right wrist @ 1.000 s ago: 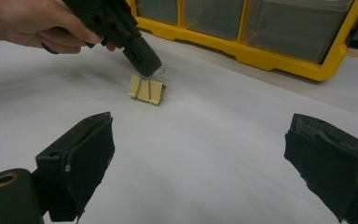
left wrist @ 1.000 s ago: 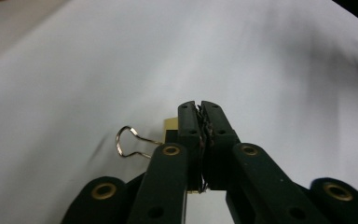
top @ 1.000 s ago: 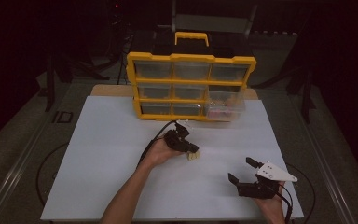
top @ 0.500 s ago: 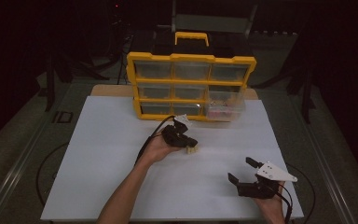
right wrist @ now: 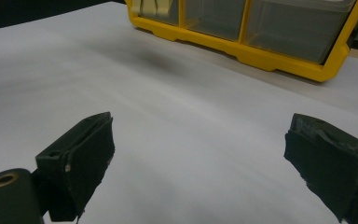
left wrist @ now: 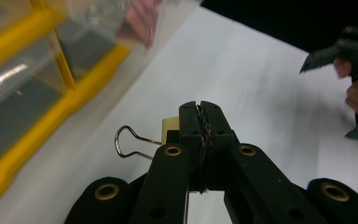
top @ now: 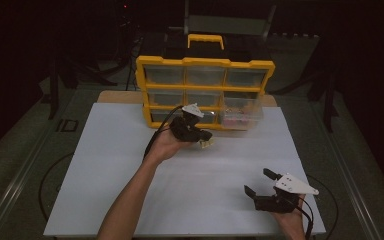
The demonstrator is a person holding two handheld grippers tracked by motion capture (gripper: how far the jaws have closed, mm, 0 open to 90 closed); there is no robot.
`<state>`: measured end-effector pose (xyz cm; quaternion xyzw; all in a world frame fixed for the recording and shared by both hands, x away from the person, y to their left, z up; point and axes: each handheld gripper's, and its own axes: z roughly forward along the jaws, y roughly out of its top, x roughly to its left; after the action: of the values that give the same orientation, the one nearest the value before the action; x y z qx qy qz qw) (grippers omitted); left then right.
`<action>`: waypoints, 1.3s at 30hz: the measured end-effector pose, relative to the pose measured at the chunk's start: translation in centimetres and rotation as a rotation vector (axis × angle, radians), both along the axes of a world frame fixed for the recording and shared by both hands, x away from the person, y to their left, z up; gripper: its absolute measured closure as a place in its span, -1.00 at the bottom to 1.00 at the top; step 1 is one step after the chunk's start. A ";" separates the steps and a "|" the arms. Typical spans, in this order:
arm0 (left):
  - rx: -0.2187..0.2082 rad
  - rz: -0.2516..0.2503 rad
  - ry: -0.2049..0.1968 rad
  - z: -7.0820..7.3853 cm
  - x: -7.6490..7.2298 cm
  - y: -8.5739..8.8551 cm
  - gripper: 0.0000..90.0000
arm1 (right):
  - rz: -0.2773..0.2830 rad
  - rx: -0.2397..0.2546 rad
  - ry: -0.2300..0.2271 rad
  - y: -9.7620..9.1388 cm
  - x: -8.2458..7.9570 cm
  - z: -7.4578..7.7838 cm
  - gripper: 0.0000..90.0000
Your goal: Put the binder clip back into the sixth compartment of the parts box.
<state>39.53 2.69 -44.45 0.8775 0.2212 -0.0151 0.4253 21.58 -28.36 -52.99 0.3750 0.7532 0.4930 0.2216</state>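
My left gripper (top: 206, 138) hangs above the white board, just in front of the yellow drawer organizer (top: 205, 62). It is shut on a cream binder clip (top: 208, 144). In the left gripper view the closed jaws pinch the binder clip (left wrist: 170, 127), and its wire handle (left wrist: 129, 141) sticks out to the left. My right gripper (top: 260, 182) rests low at the board's near right with its jaws wide open and nothing between them. The right gripper view shows the open gripper (right wrist: 200, 158) over bare board.
The organizer has clear drawers; its bottom right drawer (top: 241, 114) is pulled out and holds pinkish items. A drawer with cream pieces (right wrist: 151, 7) sits at its other end. The white board (top: 120, 200) lies on a wooden table, with cables along the left side.
My left gripper has risen with the binder clip and moved a little toward the organizer. The right gripper has stayed where it was.
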 end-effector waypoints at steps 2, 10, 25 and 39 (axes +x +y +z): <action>-0.005 0.001 -0.009 0.9 0.1 -0.1 0.99 | -0.001 0.000 0.000 0.0 0.0 0.0 -0.83; -0.003 0.011 -0.035 4.3 0.9 -0.6 0.99 | -0.001 0.000 0.000 0.0 0.0 0.0 -0.83; -0.050 0.050 -0.109 10.7 3.1 -2.0 0.99 | -0.003 0.003 -0.001 -0.1 0.0 0.0 -0.83; -0.031 0.064 -0.118 10.6 4.2 -5.6 0.99 | 0.001 0.007 -0.001 -0.1 0.1 0.0 -0.83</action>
<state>43.76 -2.93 -33.87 0.8626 0.2234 0.0470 0.4515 21.70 -28.44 -52.97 0.3750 0.7515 0.4961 0.2204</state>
